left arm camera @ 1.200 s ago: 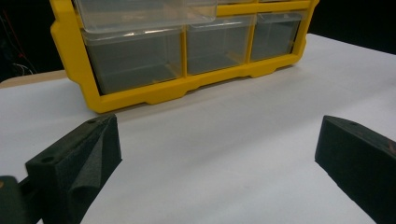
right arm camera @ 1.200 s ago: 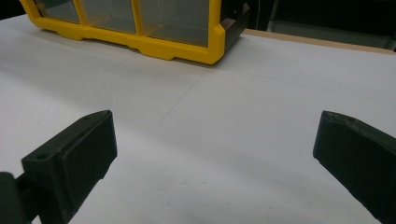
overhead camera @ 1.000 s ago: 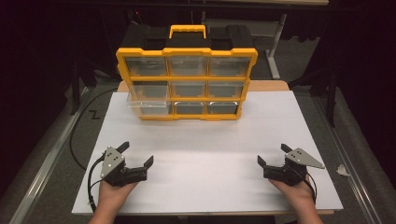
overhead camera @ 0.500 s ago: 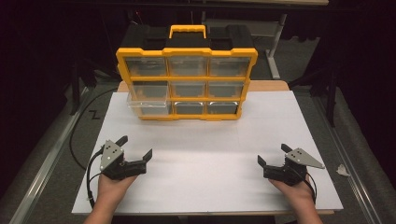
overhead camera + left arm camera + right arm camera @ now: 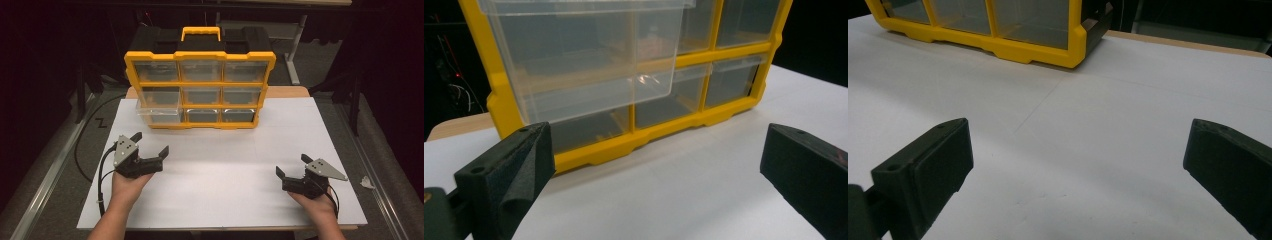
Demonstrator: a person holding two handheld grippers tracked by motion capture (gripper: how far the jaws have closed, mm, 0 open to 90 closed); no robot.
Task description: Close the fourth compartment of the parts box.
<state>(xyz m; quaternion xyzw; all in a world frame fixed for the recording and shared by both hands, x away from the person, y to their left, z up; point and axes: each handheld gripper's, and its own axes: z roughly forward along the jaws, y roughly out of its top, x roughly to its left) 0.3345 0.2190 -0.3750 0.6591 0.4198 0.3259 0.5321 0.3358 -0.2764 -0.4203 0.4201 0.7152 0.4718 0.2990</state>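
Clear drawer [image 5: 159, 111] is being shown pulled partway out of the yellow organizer case [image 5: 200, 90], at the case's lower left in the upper middle of the high frame. The left gripper [image 5: 150, 144] is being held with its jaws spread wide at the lower left, pointing toward that drawer [image 5: 584, 65] and near it. The right gripper [image 5: 291, 166] is being held released too, at the lower right over the white table [image 5: 225, 170], well apart from the case.

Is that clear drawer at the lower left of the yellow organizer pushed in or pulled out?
Pulled out partway. The clear drawer juts forward past the yellow organizer frame, while the neighbouring drawers sit flush.
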